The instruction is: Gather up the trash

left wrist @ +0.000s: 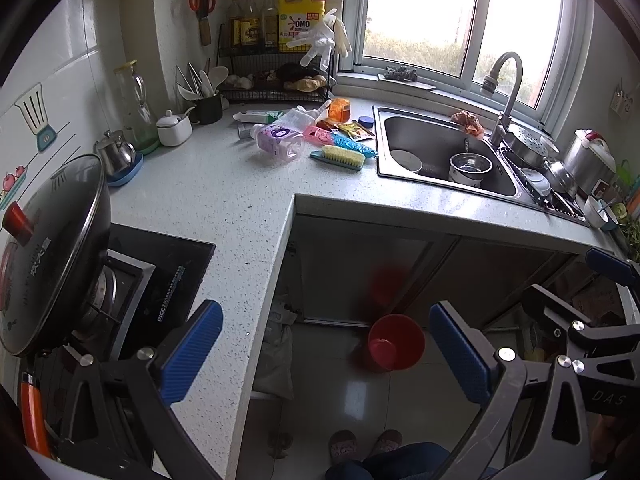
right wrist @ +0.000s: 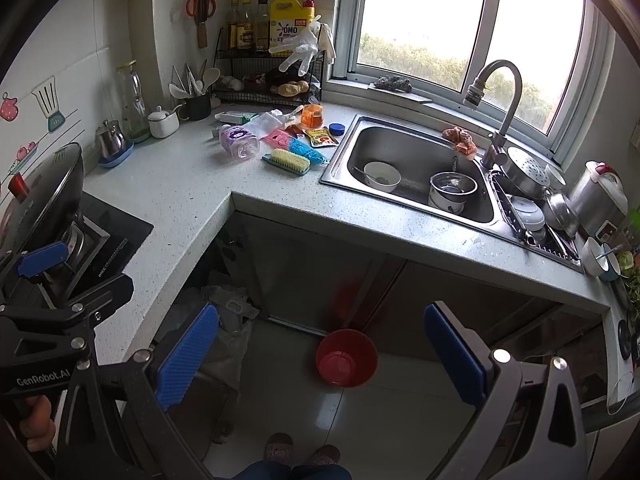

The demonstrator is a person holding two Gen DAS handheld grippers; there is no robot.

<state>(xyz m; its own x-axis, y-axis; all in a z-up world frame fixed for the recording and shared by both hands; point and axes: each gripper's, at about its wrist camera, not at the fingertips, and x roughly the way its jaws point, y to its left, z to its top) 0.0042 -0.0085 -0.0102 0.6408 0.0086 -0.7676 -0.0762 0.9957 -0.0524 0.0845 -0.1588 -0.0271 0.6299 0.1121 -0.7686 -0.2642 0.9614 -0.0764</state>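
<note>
Your left hand-held gripper (left wrist: 324,364) and right hand-held gripper (right wrist: 320,360) both stand wide and hold nothing, hovering over the floor above the red bin (right wrist: 346,357). The trash lies in a heap on the tabletop (right wrist: 192,184) at about 11 o'clock, just left of the sink (right wrist: 340,152): the pink wrapper (right wrist: 279,136), blue wrapper (right wrist: 306,151) and yellow sachet (right wrist: 320,137). These look light, thin and slippery, so pinch a raised, crumpled edge; the lilac bottle (right wrist: 239,142) looks stiffer, take it across its body.
</note>
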